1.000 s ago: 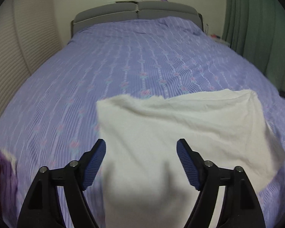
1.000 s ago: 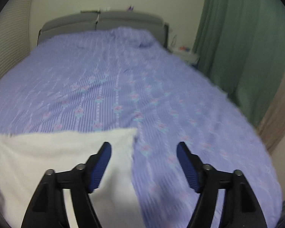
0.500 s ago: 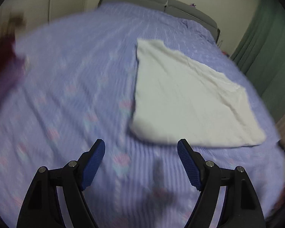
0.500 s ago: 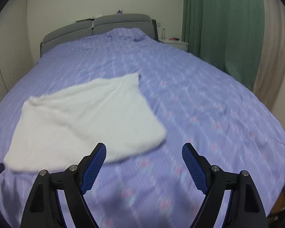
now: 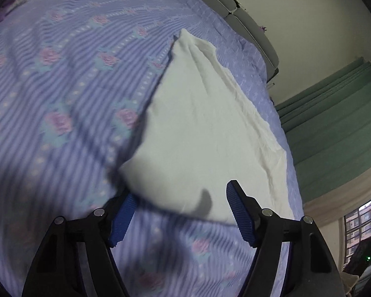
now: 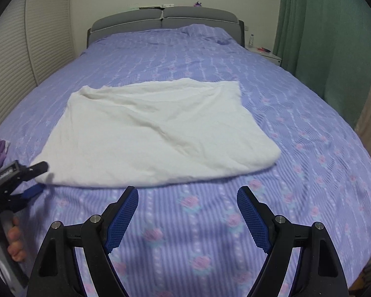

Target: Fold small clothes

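Along the bottom edge of the right wrist view, the right gripper [image 6: 187,199] is hanging with its blue-padded fingers [image 6: 123,219] spread wide and holding nothing, poised over the bare purple bedspread [image 6: 309,148] just short of the near hem of the white cloth [image 6: 155,133]. At the lower left of that same frame, the left gripper [image 6: 34,179] is reaching in from the side, its black fingers parted, one lying above the cloth's near-left corner and one blue-tipped finger below it (whether they are touching the fabric is not clear). A hand [image 6: 13,241] is wrapping around its handle at the far left edge.

Low in the left wrist view, the left gripper [image 5: 181,198] is sitting released, its two blue pads [image 5: 240,212] standing well apart, with the rounded near corner of the white cloth [image 5: 200,128] lying between and just beyond them; the left pad is partly tucked under the blurred edge of the fabric. The cloth is lying fairly flat on the bedspread [image 5: 61,86], folded into a rough rectangle, and is stretching away toward the upper middle of the frame, with soft creases along its far side.

Farther back, the grey headboard [image 6: 163,19] is running across the top of the right wrist view, a green curtain [image 6: 321,37] is filling the upper right, and a small nightstand [image 6: 267,53] is standing beside the bed.
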Motion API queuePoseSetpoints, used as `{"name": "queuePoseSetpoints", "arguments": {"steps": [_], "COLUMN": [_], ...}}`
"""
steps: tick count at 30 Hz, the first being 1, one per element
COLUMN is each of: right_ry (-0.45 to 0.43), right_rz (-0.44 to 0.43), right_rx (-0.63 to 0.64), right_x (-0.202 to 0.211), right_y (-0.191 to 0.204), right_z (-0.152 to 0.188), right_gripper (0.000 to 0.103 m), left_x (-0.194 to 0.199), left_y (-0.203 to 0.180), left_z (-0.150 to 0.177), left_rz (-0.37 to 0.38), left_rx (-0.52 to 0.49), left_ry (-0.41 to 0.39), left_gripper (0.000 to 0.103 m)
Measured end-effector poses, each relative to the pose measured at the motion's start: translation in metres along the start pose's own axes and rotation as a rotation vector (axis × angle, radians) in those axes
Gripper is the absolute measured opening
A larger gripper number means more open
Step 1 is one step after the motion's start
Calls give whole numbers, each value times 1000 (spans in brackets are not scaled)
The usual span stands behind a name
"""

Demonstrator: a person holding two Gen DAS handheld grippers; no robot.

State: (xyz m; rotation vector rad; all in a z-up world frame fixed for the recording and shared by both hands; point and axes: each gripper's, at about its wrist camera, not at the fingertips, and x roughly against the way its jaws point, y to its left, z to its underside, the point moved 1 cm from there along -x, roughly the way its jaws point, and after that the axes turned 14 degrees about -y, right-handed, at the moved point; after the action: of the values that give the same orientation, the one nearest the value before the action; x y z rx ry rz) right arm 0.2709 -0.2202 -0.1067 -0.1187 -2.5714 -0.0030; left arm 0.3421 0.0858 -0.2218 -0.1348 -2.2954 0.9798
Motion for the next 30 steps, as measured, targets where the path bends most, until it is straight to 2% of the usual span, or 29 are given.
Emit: {"name": "queuePoseSetpoints", "arguments": {"steps": [3, 6, 9, 10, 11, 12, 14, 16, 18, 22, 27, 30], "right_ry": [-5, 3, 23, 31, 37, 37, 41, 41, 40, 35, 22, 6], "right_rz": [-59, -96, -128, -133, -137, -143, -148, -148, -147, -130, -90, -42], "right_rx": [-26, -51, -82, -89, -94, -97, -95, -82, -69, -64, -85, -121], "right_x": [-13, -34, -55, -60, -64, -68, -72, -75, -76, -72, -48, -26], "right_y": [7, 14, 20, 22, 25, 28, 32, 35, 35, 19, -27, -69], "right_z": [-10, -23, -34, -36, -37, -39, -40, -40, -41, -43, -33, -18], "right_gripper": [83, 83, 83, 82, 82, 82, 82, 82, 82, 82, 82, 82], "left_x": [-11, -26, -36, -39, -42, -44, -39, -23, -14, -16, -58, -95], "left_y": [-4, -4, -14, -19, -21, -23, -27, -36, -61, -133, -230, -287], "left_z": [-3, -6, -8, -9, -10, -12, -17, -24, -31, -33, -18, 6], "left_rz": [9, -5, -20, -34, -52, -55, -36, -71, -135, -161, -137, -120], "left_rx": [7, 59, 22, -5, -23, -28, -23, -66, -197, -475, -745, -869], "left_ry": [-13, -1, -4, -4, 1, 14, 12, -45, -79, -88, 4, 56], "left_gripper": [67, 62, 62, 50, 26, 19, 16, 16, 16, 15, 14, 14]}}
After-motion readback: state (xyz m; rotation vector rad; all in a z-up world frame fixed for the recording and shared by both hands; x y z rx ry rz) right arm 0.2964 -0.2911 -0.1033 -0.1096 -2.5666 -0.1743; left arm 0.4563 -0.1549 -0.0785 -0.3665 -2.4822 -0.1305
